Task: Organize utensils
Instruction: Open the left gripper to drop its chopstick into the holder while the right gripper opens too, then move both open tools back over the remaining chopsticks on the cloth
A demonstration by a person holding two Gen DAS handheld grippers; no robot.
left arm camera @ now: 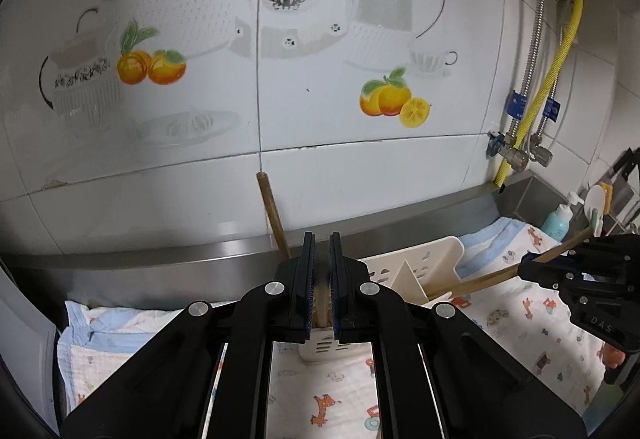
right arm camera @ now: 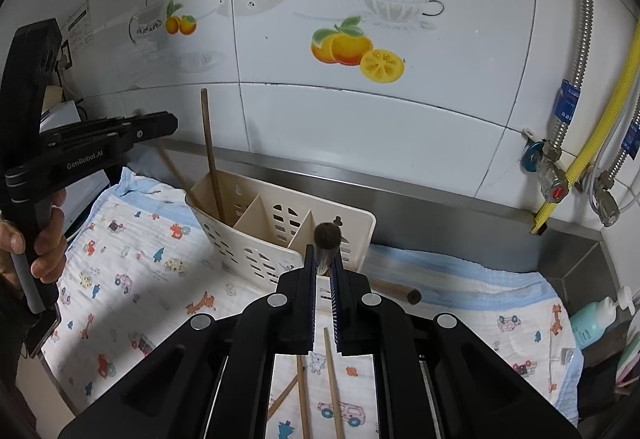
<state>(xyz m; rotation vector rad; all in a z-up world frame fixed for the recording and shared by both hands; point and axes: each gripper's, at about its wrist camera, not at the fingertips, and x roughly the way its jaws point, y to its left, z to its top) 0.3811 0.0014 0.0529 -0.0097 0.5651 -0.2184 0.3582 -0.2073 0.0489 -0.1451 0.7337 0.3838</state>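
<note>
Chopsticks are pinched in both grippers: the right gripper clamps one end-on above the holder, the left gripper grips another near its left compartment. Risk: tilted, that stick may catch the divider and tip the light holder.

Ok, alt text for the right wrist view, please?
Right tongs grip a chopstick end-on, aimed at the cream divided utensil holder, where another chopstick stands in the left compartment. More chopsticks lie loose on the cartoon-print cloth below; the left tongs sit at far left.
</note>
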